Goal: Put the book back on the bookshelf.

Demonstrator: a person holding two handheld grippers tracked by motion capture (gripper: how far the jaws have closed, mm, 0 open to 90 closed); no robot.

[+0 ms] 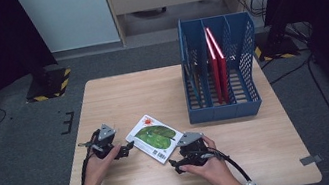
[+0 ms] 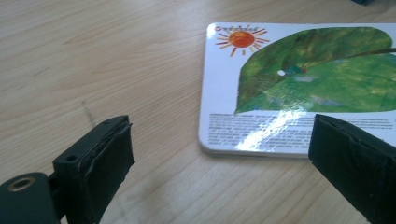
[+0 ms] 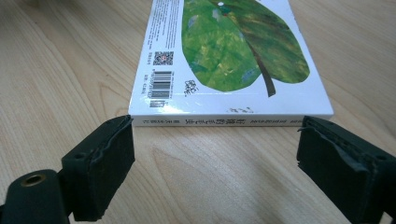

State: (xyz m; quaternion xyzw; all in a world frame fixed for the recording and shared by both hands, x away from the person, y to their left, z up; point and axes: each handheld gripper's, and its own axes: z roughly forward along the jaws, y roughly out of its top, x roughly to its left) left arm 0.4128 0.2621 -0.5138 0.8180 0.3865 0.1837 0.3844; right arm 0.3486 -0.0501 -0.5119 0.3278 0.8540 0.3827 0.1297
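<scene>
the thin white board book with a green leaf cover (image 1: 154, 138) lies flat on the wooden tabletop (image 1: 117, 95); left tongs (image 1: 126, 148) and right tongs (image 1: 176, 163) gape apart; best slide one low onto its edge

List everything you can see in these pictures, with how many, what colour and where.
Picture book: one, white cover with a green leaf and an orange sun, lying flat on the near part of the table between the two grippers.
File rack: one, blue, mesh sides, standing on the far right of the table.
Red books: two as far as I can tell, upright in a middle compartment of the rack.
Table: one, light wood.
Floor: grey, around the table.
Left gripper: one, black, open, its fingers at the book's left corner, not closed on it.
Right gripper: one, black, open, facing the book's spine edge.
Hands: two, one holding each gripper at the near edge.
</scene>
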